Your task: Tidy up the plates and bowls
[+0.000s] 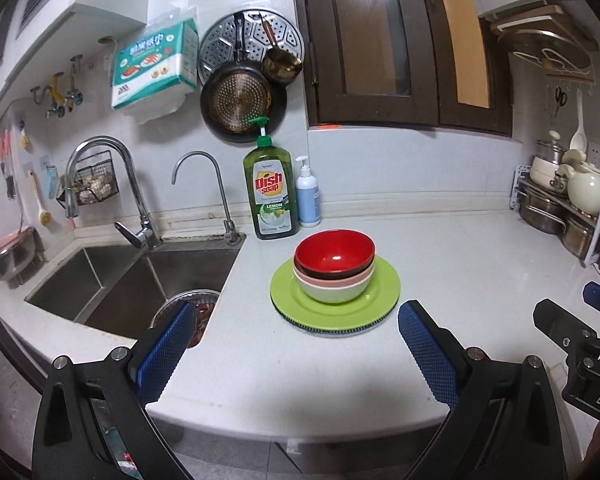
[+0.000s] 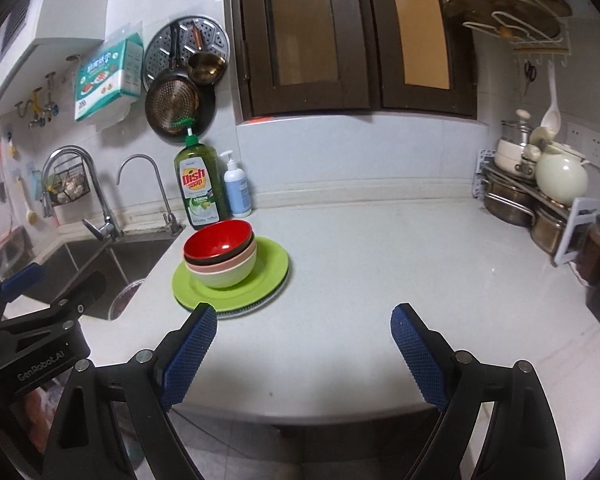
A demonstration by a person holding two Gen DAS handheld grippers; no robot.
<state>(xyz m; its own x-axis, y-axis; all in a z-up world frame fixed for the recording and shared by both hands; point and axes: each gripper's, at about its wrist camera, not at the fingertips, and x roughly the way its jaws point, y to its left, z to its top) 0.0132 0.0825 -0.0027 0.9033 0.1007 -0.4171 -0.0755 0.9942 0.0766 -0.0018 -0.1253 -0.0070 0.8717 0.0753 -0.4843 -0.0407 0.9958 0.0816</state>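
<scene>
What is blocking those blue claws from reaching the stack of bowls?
Nothing visible. Only bare countertop lies between the open left gripper and the nested bowls on the green plate; likewise for the open right gripper.

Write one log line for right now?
left gripper: open, empty | right gripper: open, empty | bowls: nested on green plate

bowls (image 1: 334,270): 3 | plates (image 1: 374,300): 2 | bottles (image 1: 271,192): 2 | faucets (image 1: 112,184): 2

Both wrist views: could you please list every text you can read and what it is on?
"Dish soap" and "LEMON": green soap bottle.
"GenRobot.AI": left gripper body.
"DAS", cut off: right gripper body.
Tissue pack and white pump bottle: print too small to read.
</scene>
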